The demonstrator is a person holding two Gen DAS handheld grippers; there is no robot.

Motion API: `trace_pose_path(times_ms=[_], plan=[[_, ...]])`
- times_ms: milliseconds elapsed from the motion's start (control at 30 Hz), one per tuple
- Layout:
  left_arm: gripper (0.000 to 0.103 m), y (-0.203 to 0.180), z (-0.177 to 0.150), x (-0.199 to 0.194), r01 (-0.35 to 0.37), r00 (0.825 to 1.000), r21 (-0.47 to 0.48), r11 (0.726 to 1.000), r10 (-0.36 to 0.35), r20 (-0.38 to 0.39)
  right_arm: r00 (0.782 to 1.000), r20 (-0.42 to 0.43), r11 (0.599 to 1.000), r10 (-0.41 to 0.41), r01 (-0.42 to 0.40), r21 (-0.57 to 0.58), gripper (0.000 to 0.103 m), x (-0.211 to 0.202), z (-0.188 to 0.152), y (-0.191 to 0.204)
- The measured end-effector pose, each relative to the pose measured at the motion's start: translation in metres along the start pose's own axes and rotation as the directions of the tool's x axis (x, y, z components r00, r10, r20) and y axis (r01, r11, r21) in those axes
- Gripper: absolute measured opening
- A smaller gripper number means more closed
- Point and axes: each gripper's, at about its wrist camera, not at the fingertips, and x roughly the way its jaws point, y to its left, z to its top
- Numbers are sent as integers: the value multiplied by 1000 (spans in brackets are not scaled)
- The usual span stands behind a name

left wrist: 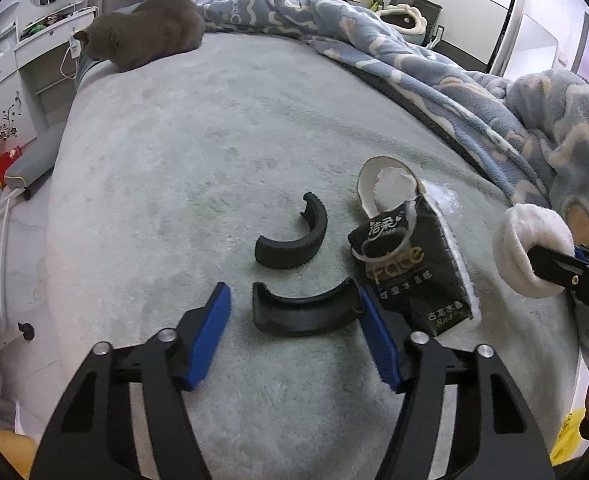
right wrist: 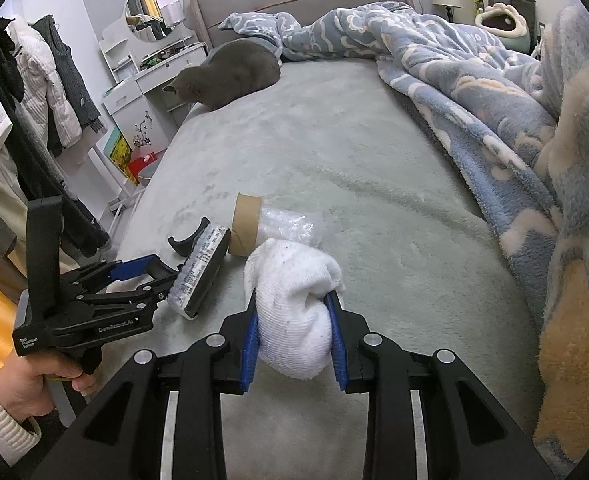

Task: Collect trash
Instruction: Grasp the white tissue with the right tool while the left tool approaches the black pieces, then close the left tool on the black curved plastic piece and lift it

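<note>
While right claw (right wrist: 294, 336) clamps white sock (right wrist: 294, 312), left claw (left wrist: 294, 320) gapes around curved black piece (left wrist: 304, 314).

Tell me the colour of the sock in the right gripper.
White sock, with small dark specks; clearest in the right wrist view.

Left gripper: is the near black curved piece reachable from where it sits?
Probably yes. The left gripper is open, and the near black curved piece lies flat on the bed between its fingers. The tissue pack crowds the right finger.
</note>
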Motion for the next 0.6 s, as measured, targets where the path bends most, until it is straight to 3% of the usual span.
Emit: trace_pose_path(times_ms=[133, 600], plan=[[53, 1, 0, -5, 31, 1000, 5, 999, -31, -2, 1000, -1, 1000, -2, 2, -6, 30, -5, 3, 5], [51, 21, -15, -36, 110, 994, -26, 994, -111, -4, 999, 23, 999, 35, -34, -29, 30, -26, 11, 44]])
